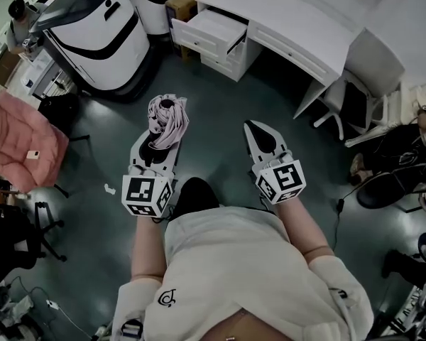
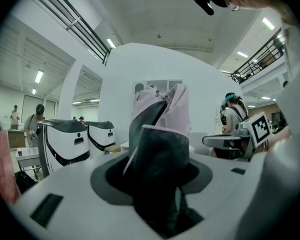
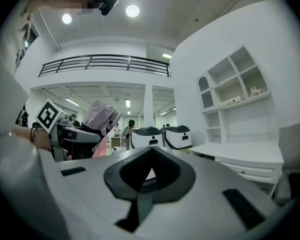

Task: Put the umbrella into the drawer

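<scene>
Bright ceiling lights [image 3: 132, 10], fisheye-warped edges, dark corners, blurred foreground

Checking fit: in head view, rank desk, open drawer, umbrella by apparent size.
1. desk
2. open drawer
3. umbrella, smallest even though it is nearest the camera, so true sizes stay unsure.

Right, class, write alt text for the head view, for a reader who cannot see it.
Seen from above, a person holds a folded pink umbrella in the left gripper, while the right gripper is shut and empty. Ahead, across the dark floor, a white desk has one drawer pulled open.
</scene>
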`<state>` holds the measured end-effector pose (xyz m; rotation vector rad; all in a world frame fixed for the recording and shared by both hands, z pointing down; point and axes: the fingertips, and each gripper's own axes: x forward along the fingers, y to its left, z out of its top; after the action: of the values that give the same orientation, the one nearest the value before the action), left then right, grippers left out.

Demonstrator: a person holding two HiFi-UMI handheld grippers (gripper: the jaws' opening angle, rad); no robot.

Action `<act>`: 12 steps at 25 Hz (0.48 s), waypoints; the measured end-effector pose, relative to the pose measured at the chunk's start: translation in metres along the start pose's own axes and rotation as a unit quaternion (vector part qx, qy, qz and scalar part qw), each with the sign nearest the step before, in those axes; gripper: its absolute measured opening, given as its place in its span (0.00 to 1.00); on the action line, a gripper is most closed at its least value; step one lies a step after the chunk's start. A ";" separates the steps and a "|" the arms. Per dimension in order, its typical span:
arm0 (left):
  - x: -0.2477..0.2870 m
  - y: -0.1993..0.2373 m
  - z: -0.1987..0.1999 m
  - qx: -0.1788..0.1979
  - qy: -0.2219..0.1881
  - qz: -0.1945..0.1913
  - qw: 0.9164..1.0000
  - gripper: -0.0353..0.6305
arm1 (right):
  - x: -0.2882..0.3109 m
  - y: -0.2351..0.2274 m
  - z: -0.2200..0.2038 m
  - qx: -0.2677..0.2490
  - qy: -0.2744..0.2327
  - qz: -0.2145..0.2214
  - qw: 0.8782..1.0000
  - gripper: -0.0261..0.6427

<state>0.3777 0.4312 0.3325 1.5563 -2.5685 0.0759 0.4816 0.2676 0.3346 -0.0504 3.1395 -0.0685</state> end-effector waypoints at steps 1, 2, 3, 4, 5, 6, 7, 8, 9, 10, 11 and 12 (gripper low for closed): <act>0.003 0.004 -0.001 -0.002 0.002 0.001 1.000 0.39 | 0.006 -0.002 -0.001 0.001 0.003 0.001 1.000 0.05; 0.007 0.010 -0.002 -0.005 0.004 0.002 1.000 0.39 | 0.014 -0.004 -0.003 0.004 0.006 0.002 1.000 0.05; 0.011 0.016 -0.003 -0.007 0.005 0.004 1.000 0.39 | 0.022 -0.005 -0.006 0.007 0.008 0.004 1.000 0.05; 0.016 0.023 -0.004 -0.009 0.007 0.006 1.000 0.39 | 0.031 -0.007 -0.008 0.009 0.011 0.006 1.000 0.05; 0.021 0.031 -0.004 -0.012 0.008 0.008 1.000 0.39 | 0.041 -0.008 -0.010 0.011 0.014 0.009 1.000 0.05; 0.028 0.040 -0.005 -0.014 0.009 0.009 1.000 0.39 | 0.052 -0.009 -0.012 0.011 0.017 0.011 1.000 0.05; 0.035 0.050 -0.006 -0.015 0.011 0.009 1.000 0.39 | 0.064 -0.010 -0.013 0.011 0.019 0.013 1.000 0.05; 0.043 0.061 -0.005 -0.015 0.012 0.008 1.000 0.39 | 0.078 -0.011 -0.014 0.011 0.020 0.013 1.000 0.05; 0.052 0.073 -0.005 -0.013 0.013 0.005 1.000 0.39 | 0.093 -0.013 -0.015 0.012 0.020 0.011 1.000 0.05; 0.062 0.087 -0.004 -0.012 0.014 0.002 1.000 0.39 | 0.109 -0.015 -0.016 0.013 0.019 0.008 1.000 0.05; 0.072 0.101 -0.003 -0.010 0.014 -0.002 1.000 0.39 | 0.127 -0.017 -0.017 0.014 0.019 0.004 1.000 0.05; 0.083 0.116 -0.002 -0.008 0.015 -0.006 1.000 0.39 | 0.145 -0.019 -0.017 0.014 0.020 0.000 1.000 0.05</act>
<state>0.2378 0.4125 0.3491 1.5523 -2.5308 0.0760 0.3372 0.2447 0.3526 -0.0500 3.1773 -0.1163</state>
